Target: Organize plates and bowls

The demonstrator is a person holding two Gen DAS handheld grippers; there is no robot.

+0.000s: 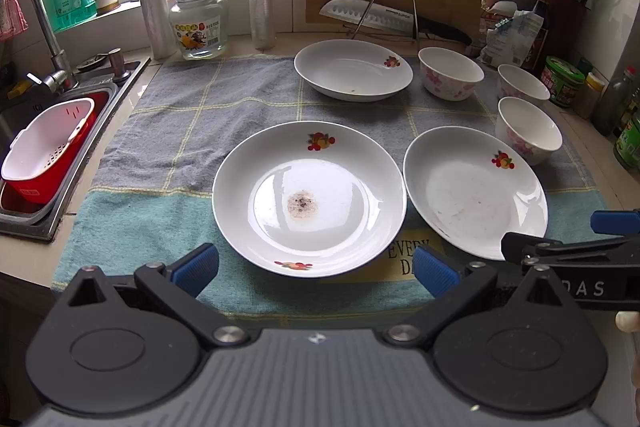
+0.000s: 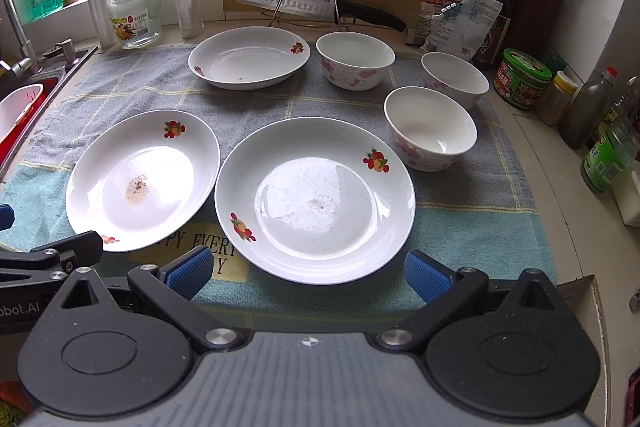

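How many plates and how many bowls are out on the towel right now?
Plates: 3, namely the stained plate, the right front plate and the back plate.
Bowls: 3, namely the back bowl, the far right bowl and the near bowl.
Total: 6

a pale stone kitchen counter [image 2: 532, 155] is carrying a grey-and-teal checked towel [image 1: 192, 115], which is bearing three white fruit-printed plates [image 1: 310, 197] and three white floral bowls [image 2: 430, 129] (two plates are showing dried residue).
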